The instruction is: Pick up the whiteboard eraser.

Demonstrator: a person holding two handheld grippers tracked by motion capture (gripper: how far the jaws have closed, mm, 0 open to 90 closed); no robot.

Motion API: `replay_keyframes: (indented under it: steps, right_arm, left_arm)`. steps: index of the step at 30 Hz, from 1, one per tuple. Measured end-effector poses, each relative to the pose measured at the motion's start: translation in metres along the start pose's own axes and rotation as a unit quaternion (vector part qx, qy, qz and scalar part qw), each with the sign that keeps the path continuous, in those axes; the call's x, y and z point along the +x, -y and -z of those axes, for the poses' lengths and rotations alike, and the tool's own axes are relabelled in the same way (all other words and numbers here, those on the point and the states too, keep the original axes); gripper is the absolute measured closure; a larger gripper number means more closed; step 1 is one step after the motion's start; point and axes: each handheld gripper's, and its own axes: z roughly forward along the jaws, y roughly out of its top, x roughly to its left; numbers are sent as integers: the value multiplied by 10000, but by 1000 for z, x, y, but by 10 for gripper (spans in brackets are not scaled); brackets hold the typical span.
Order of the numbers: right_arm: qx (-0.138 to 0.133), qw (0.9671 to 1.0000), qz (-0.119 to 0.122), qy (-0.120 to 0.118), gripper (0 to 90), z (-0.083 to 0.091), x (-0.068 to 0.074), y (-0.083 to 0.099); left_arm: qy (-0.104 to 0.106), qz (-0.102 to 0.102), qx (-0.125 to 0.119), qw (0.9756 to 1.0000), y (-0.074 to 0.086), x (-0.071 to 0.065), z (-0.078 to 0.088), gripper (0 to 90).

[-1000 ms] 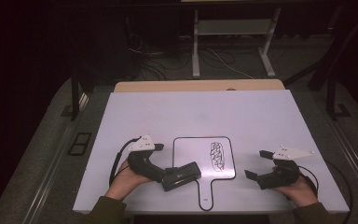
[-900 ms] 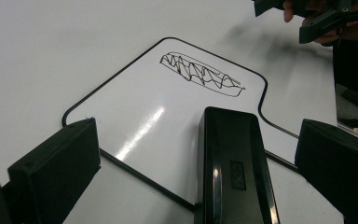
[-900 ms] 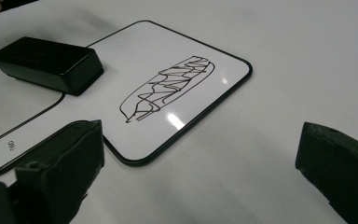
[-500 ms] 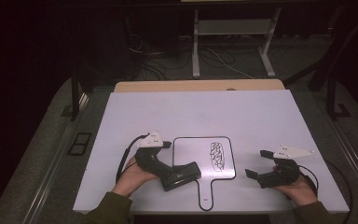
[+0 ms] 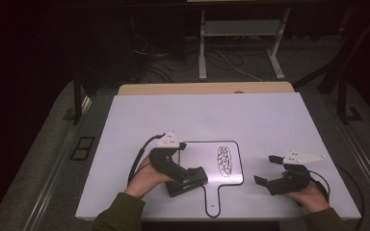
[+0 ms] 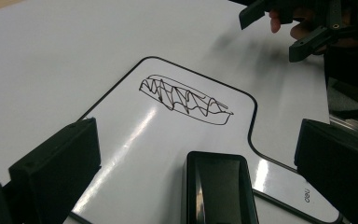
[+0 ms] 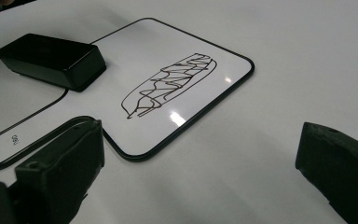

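My left tongs [image 5: 189, 177] have swung in, open astride the black block eraser [image 6: 220, 189], while my right tongs [image 5: 265, 169] wait open.

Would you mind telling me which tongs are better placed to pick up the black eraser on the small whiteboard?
The left tongs. The eraser lies right between their open jaws, on the whiteboard near the scribble. The right tongs hover open off the board's far side.
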Motion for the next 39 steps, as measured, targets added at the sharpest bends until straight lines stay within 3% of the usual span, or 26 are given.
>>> replay_keyframes:
  steps: [7,12,14,24,34,39]
  right_arm:
    - [72,10000,24,-49,2,-2,0,1]
    - [107,9999,-10,-55,2,-4,-2,2]
    - [111,9999,2,-71,2,-6,-1,1]
    - [92,9999,16,-69,2,-5,-1,2]
    - [112,9999,-12,-60,2,-5,-1,2]
    - [128,9999,3,-53,2,-5,-2,3]
  left_arm:
    - [36,-208,170,9996,-1,-6,-8,9]
    - [94,-292,350,9989,1,-9,-9,72]
    - [120,-317,417,9986,3,-12,-10,137]
    - [17,-515,908,9945,12,-19,-10,194]
    - [73,-617,1123,9917,16,-23,-10,202]
    - [75,-709,1293,9890,17,-25,-10,207]
